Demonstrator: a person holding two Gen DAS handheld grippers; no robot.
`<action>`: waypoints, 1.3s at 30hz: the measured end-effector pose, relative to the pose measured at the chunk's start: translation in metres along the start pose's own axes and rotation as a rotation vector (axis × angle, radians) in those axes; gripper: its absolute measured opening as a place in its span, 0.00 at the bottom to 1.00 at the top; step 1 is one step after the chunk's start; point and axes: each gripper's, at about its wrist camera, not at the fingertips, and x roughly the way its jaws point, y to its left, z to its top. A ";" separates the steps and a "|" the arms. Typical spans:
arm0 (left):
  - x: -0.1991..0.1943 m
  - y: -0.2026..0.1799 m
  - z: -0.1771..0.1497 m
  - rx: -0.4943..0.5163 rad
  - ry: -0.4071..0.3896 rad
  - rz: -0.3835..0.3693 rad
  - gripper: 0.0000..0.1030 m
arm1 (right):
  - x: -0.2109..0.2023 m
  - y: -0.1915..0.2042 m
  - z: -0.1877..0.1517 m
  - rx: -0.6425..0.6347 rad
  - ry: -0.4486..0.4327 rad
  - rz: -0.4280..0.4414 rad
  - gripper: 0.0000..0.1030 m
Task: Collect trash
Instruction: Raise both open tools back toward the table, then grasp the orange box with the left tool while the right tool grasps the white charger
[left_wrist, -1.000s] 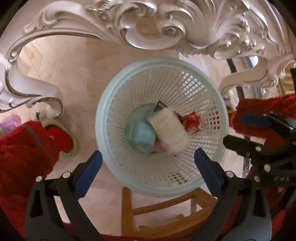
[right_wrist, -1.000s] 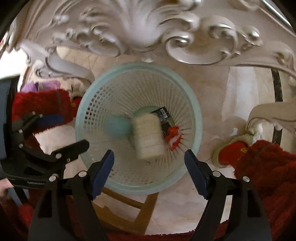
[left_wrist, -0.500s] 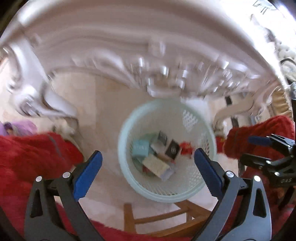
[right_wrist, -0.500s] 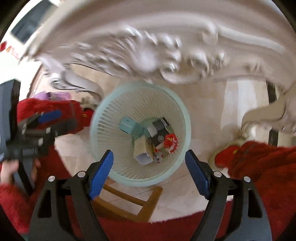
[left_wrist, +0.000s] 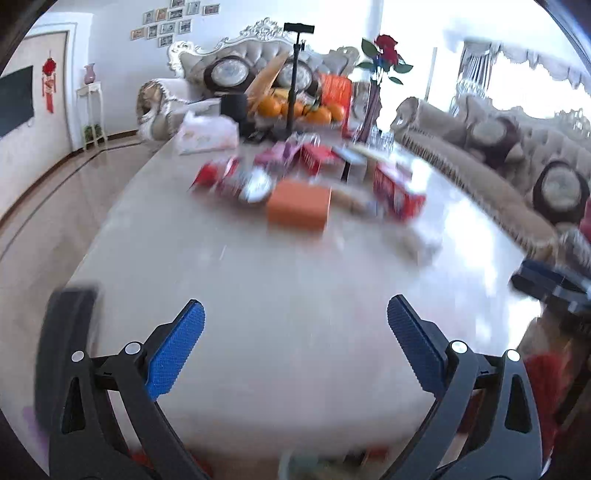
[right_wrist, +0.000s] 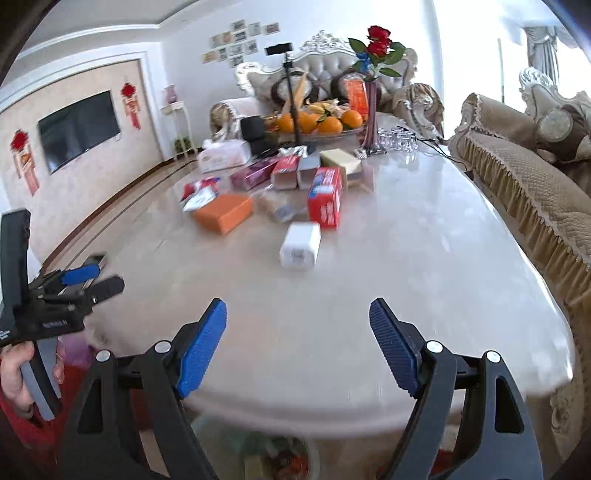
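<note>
The right wrist view shows two grippers, both with black plastic arms and ribbed blue pads. At the far left the left gripper (right_wrist: 88, 280) is seen side-on, held in a hand (right_wrist: 16, 373); in the left wrist view (left_wrist: 295, 336) its jaws stand wide apart with nothing between them. The right gripper (right_wrist: 297, 332) is likewise spread, with only bare tabletop between its pads. Both are held over the near end of one long, glossy cream marble table (right_wrist: 424, 295) with a rounded edge. Farther along it the trash is clustered: one flat orange rectangular box (right_wrist: 223, 212), one upright red carton (right_wrist: 325, 195) and, nearest and apart from the rest, one small white cardboard box (right_wrist: 300, 245). Further boxes lie behind, too blurred to be counted. Below the table's edge, one pale mesh basket (right_wrist: 277, 458) is partly seen, with scraps inside.
</note>
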 end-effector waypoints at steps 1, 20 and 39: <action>0.010 -0.001 0.009 0.014 0.005 0.002 0.94 | 0.010 -0.001 0.006 0.002 0.010 -0.004 0.74; 0.145 -0.003 0.074 0.099 0.191 -0.021 0.94 | 0.096 -0.007 0.034 -0.038 0.161 -0.018 0.74; 0.179 0.001 0.087 0.113 0.293 0.038 0.94 | 0.114 -0.004 0.039 -0.072 0.255 -0.057 0.73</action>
